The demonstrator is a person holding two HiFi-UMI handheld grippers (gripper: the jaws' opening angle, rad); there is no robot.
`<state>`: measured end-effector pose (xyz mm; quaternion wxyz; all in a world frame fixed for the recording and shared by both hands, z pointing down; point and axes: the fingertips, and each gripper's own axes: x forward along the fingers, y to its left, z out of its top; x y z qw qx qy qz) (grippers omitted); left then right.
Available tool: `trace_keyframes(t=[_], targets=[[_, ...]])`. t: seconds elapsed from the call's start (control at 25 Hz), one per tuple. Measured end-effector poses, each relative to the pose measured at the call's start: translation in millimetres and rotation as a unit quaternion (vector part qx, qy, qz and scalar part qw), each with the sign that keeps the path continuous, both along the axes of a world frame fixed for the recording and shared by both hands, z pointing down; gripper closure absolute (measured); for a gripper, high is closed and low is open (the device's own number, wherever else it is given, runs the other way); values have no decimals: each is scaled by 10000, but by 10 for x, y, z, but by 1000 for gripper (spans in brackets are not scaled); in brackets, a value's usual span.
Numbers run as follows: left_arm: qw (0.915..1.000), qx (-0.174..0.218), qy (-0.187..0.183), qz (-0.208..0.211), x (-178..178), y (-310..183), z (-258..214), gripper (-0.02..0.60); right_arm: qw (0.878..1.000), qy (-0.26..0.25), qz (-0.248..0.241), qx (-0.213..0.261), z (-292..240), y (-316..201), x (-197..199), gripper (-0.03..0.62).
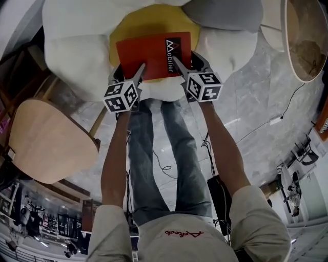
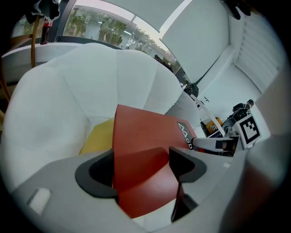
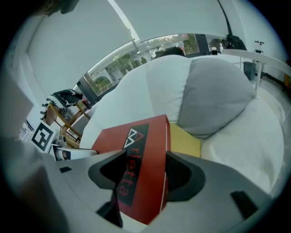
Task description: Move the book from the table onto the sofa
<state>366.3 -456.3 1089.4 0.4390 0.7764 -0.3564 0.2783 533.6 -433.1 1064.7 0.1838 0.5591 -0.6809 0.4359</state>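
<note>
A red book (image 1: 154,51) with a black spine label is held flat between both grippers over the yellow centre cushion (image 1: 148,20) of a white, petal-shaped sofa (image 1: 77,46). My left gripper (image 1: 139,70) is shut on the book's near left edge, and my right gripper (image 1: 178,64) is shut on its near right edge by the label. In the left gripper view the book (image 2: 141,141) fills the left gripper (image 2: 141,168). In the right gripper view the book (image 3: 136,150) sits in the right gripper (image 3: 141,175). I cannot tell whether the book touches the cushion.
A grey cushion (image 1: 225,13) lies on the sofa's far right, and this grey cushion (image 3: 213,95) is close behind the book. A round wooden table (image 1: 46,138) stands at the left. Another round rimmed piece (image 1: 307,41) is at top right. Cables (image 1: 287,110) cross the marble floor.
</note>
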Motion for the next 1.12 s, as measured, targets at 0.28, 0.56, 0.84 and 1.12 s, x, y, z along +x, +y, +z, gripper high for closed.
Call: trace_keyframes(t=[0.28,0.56,0.84,1.12], targets=[[9999,-79,-103,6,19,-192,477,216,9999,1,-84,-128,497,-219,16,333],[9996,-149,-202,135,47,-284,770,215,9998,-7,-14,-215,807,-284,33,333],[9998,-84,-113,108,49,-288,801,215,9999,44,-53,-113,814,-288,22,333],[9988,109,-326,360,16,-364,706,216,9998,169,-66,-8,705,-314,47,333]])
